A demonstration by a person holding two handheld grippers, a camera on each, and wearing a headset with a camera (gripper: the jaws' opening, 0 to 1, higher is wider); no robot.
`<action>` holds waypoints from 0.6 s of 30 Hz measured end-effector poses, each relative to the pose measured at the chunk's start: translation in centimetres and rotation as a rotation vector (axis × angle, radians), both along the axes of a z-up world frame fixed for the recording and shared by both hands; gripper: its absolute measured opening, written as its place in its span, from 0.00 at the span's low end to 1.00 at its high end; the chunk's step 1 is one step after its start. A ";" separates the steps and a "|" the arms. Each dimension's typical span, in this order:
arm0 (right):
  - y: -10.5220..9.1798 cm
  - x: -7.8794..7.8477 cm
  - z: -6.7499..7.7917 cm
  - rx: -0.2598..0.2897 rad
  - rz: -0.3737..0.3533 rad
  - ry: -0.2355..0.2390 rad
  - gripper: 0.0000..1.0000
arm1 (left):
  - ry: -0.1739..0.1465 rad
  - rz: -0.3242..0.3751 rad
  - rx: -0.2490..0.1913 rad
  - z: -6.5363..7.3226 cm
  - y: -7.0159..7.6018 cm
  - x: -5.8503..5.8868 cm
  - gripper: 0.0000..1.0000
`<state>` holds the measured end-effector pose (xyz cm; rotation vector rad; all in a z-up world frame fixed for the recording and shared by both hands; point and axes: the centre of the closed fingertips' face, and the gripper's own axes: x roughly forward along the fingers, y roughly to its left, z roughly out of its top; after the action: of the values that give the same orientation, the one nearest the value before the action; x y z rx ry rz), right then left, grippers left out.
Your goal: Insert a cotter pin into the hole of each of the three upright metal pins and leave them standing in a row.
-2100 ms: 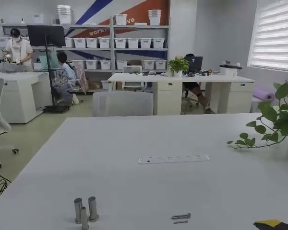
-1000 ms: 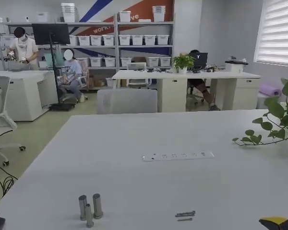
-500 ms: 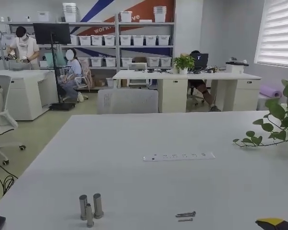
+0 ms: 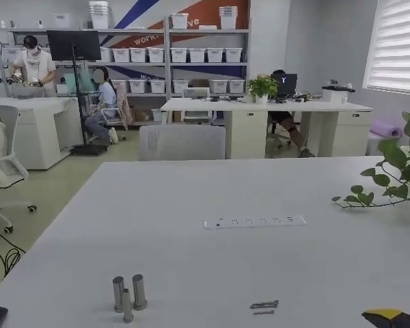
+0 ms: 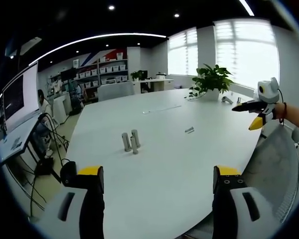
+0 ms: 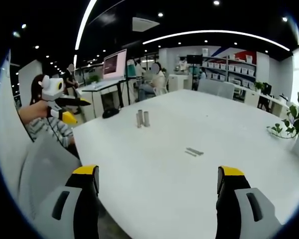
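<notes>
The three pins (image 4: 126, 295) stand upright in a tight cluster near the front left of the white tabletop (image 4: 191, 205); two stand side by side at the back and a third just in front, between them; whether they touch cannot be told, and their holes are too small to make out. The cotter pins (image 4: 264, 307) lie flat and close together on the tabletop, to the right of the pins and well apart from them; their number is hard to tell. A power strip (image 4: 255, 222) lies farther back, near the middle; a plant (image 4: 396, 171) trails its leaves over the right side; a grey chair (image 4: 181, 143) stands at the far edge. The left gripper (image 5: 159, 172) has its jaws spread wide with nothing between them; it hangs off the tabletop's edge and points across it, with the pins ahead and the cotter pins to their right in its view. The right gripper (image 6: 158, 172) is likewise wide open and holds nothing; it hangs near the tabletop's edge, with the cotter pins ahead and the pins beyond them to the left in its view. Each gripper view shows the other gripper held in a hand out past the side of the tabletop, clear of the pins and the cotter pins.
</notes>
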<state>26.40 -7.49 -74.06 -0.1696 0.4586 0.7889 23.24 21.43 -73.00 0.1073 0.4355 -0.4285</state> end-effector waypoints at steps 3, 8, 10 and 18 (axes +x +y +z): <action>0.1 0.1 0.2 0.009 -0.001 -0.005 1.00 | -0.002 0.011 0.002 0.0 0.3 0.6 0.83; 0.3 0.4 0.6 0.020 0.000 -0.017 0.99 | -0.026 0.029 0.004 0.3 0.8 1.9 0.70; 0.4 0.5 0.6 0.028 -0.001 -0.017 0.98 | -0.030 0.026 0.009 0.2 0.8 2.4 0.67; 1.1 1.0 0.7 0.048 0.001 -0.012 0.97 | -0.051 0.022 0.031 -1.0 1.1 4.6 0.54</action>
<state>27.37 -6.44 -73.38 -0.1299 0.4274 0.7989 27.87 22.50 -73.96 0.1434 0.3932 -0.3967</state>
